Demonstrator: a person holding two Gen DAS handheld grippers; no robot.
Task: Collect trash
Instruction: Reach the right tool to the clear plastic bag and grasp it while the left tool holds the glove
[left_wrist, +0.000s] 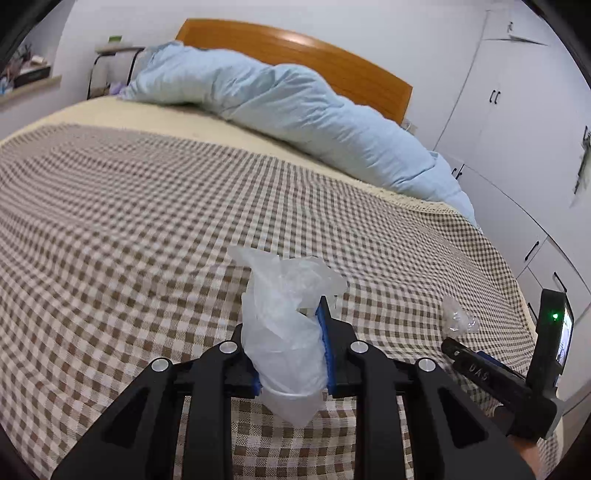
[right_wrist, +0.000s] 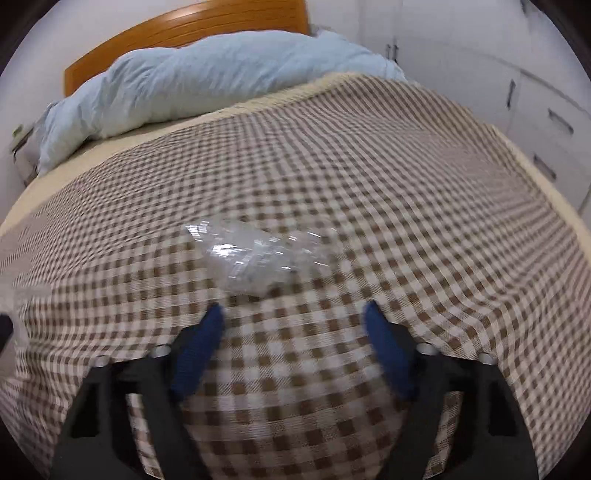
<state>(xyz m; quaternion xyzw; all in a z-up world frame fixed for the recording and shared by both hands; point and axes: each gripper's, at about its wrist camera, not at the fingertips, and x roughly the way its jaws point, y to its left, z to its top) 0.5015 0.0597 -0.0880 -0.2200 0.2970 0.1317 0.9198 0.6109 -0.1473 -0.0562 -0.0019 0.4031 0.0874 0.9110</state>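
My left gripper (left_wrist: 286, 325) is shut on a crumpled white plastic bag (left_wrist: 284, 332) and holds it just above the checked bedspread (left_wrist: 129, 221). A crumpled clear plastic wrapper (right_wrist: 255, 254) lies on the bedspread (right_wrist: 406, 221) just ahead of my right gripper (right_wrist: 293, 314), which is open and empty, its blue pads (right_wrist: 199, 350) wide apart. The same wrapper shows in the left wrist view (left_wrist: 458, 317), with the right gripper (left_wrist: 480, 369) just behind it at the right.
A light blue duvet (left_wrist: 280, 107) is bunched along the wooden headboard (left_wrist: 314, 55). White wardrobes and drawers (left_wrist: 517, 129) stand right of the bed. A small shelf and side table (left_wrist: 110, 51) stand at the far left.
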